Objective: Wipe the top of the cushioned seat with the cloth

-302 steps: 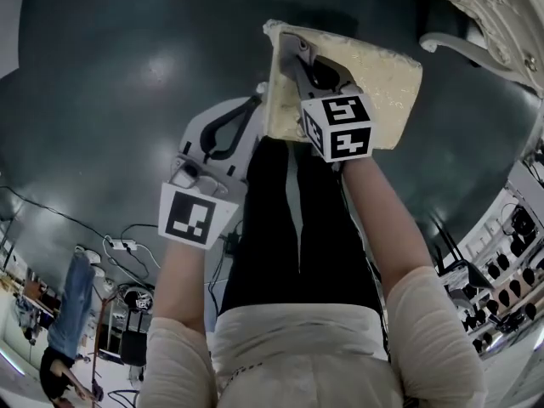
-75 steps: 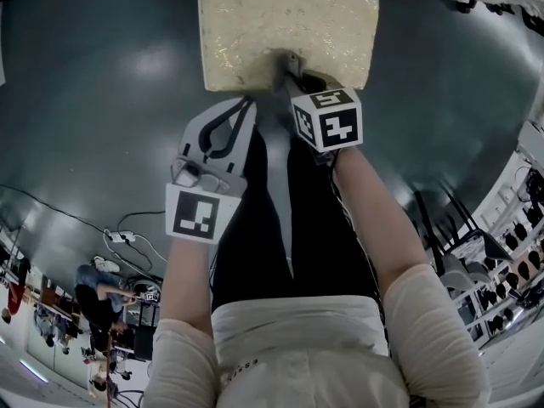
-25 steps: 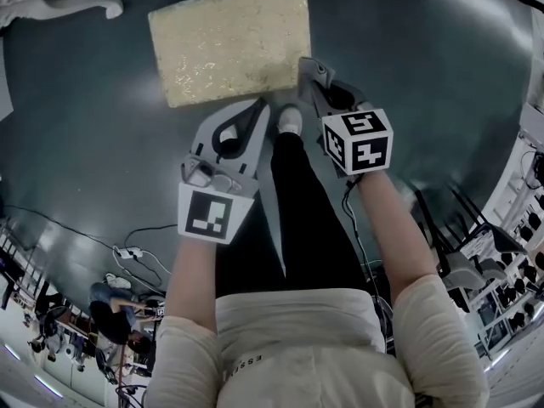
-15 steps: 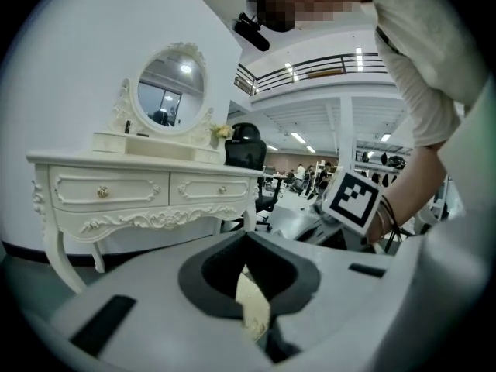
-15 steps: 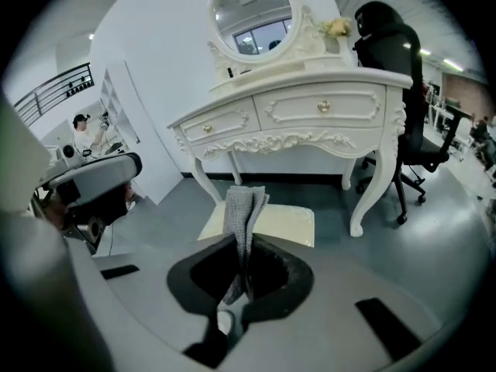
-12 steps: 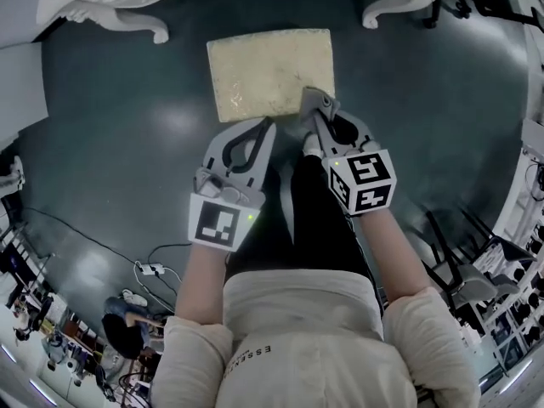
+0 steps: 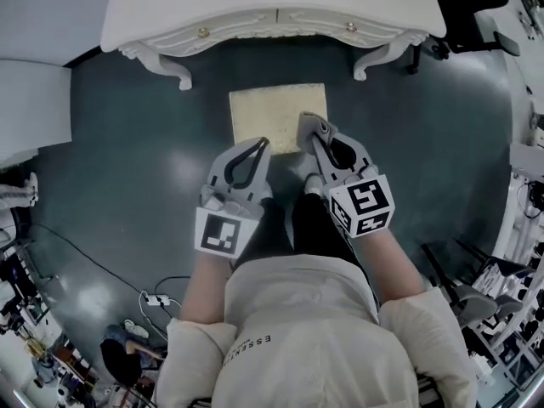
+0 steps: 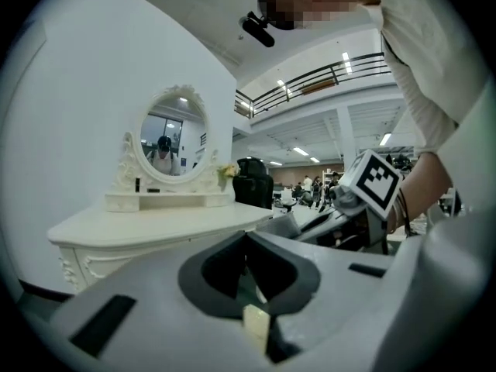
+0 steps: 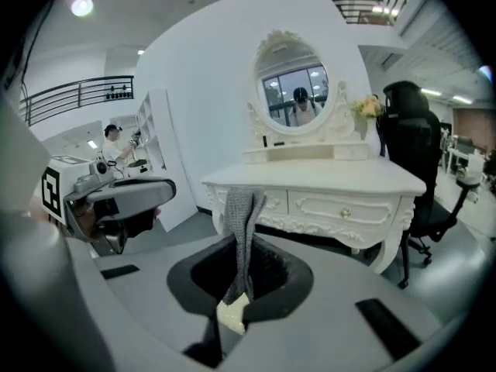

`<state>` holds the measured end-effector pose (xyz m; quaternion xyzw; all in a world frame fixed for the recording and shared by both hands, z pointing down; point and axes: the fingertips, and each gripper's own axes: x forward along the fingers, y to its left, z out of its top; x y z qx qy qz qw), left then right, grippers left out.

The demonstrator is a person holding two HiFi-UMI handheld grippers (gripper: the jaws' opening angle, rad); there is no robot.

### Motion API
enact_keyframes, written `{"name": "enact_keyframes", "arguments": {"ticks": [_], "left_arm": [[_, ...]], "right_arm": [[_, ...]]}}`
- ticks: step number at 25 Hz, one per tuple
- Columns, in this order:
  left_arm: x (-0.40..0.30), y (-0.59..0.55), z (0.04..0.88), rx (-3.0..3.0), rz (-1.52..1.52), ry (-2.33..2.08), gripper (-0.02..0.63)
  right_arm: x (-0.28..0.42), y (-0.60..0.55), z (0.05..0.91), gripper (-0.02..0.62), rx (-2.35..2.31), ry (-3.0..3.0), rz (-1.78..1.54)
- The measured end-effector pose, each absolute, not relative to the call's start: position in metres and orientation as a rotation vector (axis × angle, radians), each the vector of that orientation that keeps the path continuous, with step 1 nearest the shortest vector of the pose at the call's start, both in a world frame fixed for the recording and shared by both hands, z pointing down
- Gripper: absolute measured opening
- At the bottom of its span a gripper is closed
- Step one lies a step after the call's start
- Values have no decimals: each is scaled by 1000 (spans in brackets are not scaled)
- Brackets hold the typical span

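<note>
The cushioned seat [image 7: 265, 116] is a pale yellow square on the dark floor, in front of a white dressing table. My right gripper [image 7: 304, 127] hovers over the seat's near right corner. It is shut on a grey cloth [image 9: 243, 208], which pokes up past the tips of my right gripper [image 9: 242, 242] and also hangs down between the fingers. My left gripper [image 7: 261, 144] is held just short of the seat's near edge. In its own view the left gripper [image 8: 246, 237] has its jaws together with nothing between them.
The white dressing table [image 7: 272, 11] stands just beyond the seat, with an oval mirror [image 9: 298, 87] on top. A black office chair [image 9: 411, 130] is at its right. A white cabinet [image 7: 30, 100] stands at left. Cables [image 7: 157, 300] lie on the floor behind.
The head view has pulled up and back: the seat looks smaller and farther, and the dressing table has come into sight. Both grippers stay at the seat's near edge, the right still pinching the cloth.
</note>
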<state>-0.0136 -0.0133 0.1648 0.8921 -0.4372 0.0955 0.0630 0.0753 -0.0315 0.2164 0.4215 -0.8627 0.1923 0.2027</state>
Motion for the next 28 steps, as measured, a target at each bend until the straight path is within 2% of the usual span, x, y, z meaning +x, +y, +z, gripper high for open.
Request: {"name": "enact_keyframes", "arguments": {"ticks": [12,22,28], "left_arm": [[-8,11,50,2776,83,-1383,2],[-4,23,9,2836,86,-1421,2],[-8,20,3,2822,72,-1450,2]], "right_arm": [[85,-19,78,28,1211,-2616,211],[87,-1,23,28,1196,-2736,16],[89,-4,15,27,1196,-2749,7]]}}
